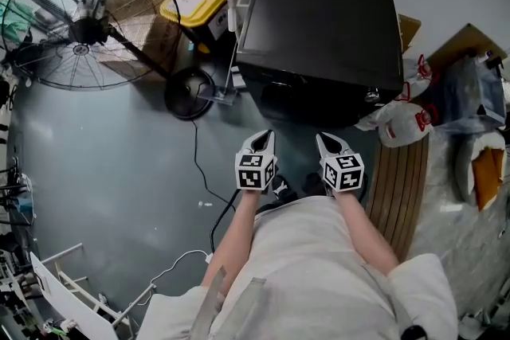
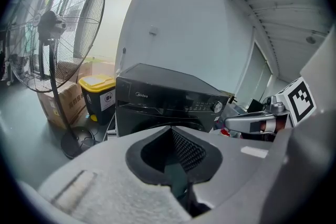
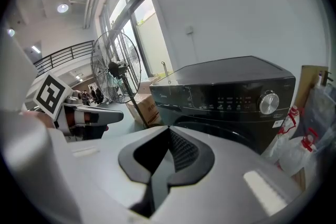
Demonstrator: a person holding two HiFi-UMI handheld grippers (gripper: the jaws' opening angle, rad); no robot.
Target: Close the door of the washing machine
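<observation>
Nearest the person, the left claw point(image 1: 261, 141) and the right claw point(image 1: 328, 142) are held side by side just in front of the washing machine point(image 1: 319, 28), apart from it and touching nothing. Each gripper view shows its jaws pressed together with nothing between them. The black machine stands on the grey floor point(image 1: 119, 171) straight ahead. Its round door point(image 3: 236, 134), below the control panel, appears to lie flush with the front, and no view shows a door leaf swung outward. I therefore judge the closing done, or all but done, with at most a final press to latch it left. Left of the machine are a yellow-lidded bin point(image 1: 195, 0) and a standing fan point(image 1: 84, 20); right of it are plastic bags point(image 1: 402, 123).
</observation>
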